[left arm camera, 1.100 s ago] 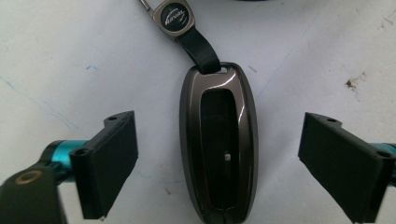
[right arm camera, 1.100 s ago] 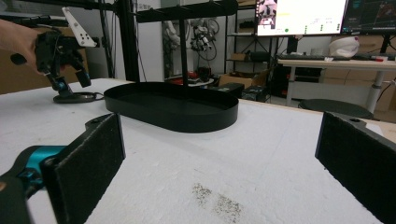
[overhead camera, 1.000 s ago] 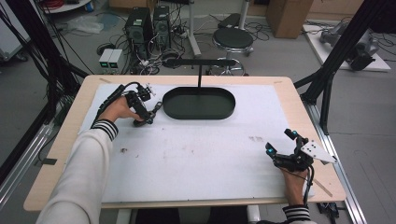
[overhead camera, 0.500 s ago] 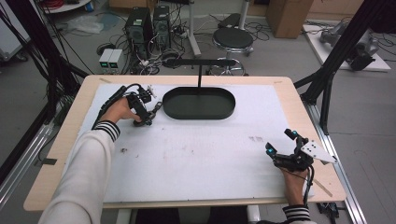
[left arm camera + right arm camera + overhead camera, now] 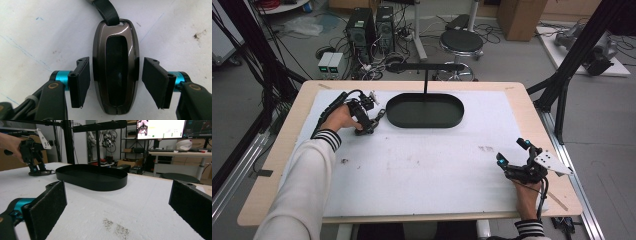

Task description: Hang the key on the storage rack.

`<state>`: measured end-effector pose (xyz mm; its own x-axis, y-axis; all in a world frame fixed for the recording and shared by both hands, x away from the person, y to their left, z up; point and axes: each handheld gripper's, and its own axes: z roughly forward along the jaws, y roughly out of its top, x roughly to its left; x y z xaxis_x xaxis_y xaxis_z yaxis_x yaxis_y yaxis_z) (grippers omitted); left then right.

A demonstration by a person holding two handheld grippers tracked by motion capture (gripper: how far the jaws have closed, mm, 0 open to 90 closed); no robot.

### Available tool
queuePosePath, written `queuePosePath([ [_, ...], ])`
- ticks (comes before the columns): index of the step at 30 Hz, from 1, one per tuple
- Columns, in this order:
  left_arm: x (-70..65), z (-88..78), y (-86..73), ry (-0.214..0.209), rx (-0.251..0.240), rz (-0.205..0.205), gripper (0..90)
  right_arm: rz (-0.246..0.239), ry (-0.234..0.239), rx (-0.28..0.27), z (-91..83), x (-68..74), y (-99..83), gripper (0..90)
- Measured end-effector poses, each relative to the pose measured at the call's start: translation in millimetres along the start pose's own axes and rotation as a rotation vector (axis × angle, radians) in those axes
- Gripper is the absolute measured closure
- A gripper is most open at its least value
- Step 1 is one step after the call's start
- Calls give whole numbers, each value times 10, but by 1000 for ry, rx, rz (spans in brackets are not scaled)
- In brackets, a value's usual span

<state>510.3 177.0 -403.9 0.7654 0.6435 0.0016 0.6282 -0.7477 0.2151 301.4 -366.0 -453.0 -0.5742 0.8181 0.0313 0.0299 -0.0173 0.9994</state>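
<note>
My left gripper (image 5: pixel 113 83) has just been closing its jaws around the key fob (image 5: pixel 115 67), which lies flat on the white surface (image 5: pixel 422 165) just left of the black tray (image 5: pixel 424 111); neither hand has shifted. In the left gripper view the pads stand just beside the fob's flanks, gaps visible, its strap (image 5: pixel 106 11) running away. My right gripper (image 5: pixel 117 207) rests near the surface's right edge, jaws wide apart, nothing between them.

A lab: computer towers (image 5: pixel 369 25), floor cables (image 5: pixel 377 65), monitors (image 5: pixel 160 128).
</note>
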Motion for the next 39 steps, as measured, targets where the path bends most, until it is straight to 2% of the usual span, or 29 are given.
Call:
queuePosePath([
  [5,-9,15,9,17,20,8,429,4,-2,-3,2,2,-2,5],
  [7,-16,24,12,17,25,-5,437,6,-1,1,-3,-2,-1,4],
  [10,-19,25,18,21,31,-10,479,7,-2,1,-1,1,0,5],
  [13,-21,22,22,29,35,-8,483,6,-2,2,-2,-1,-1,5],
  [19,-27,21,21,28,38,-49,490,6,-1,1,-2,-2,-1,5],
  [22,-32,16,24,35,37,-51,490,6,-1,1,-2,-2,-1,5],
  [25,-40,-11,33,58,13,-72,490,5,-2,2,-2,-2,-1,5],
  [30,-66,-95,34,92,-26,-66,491,3,-3,0,-2,-5,-1,5],
  [33,-58,-183,21,116,-65,-79,491,6,-3,3,-3,-1,0,5],
  [39,-63,-366,-27,114,-131,-85,491,8,-3,1,-2,2,0,5],
])
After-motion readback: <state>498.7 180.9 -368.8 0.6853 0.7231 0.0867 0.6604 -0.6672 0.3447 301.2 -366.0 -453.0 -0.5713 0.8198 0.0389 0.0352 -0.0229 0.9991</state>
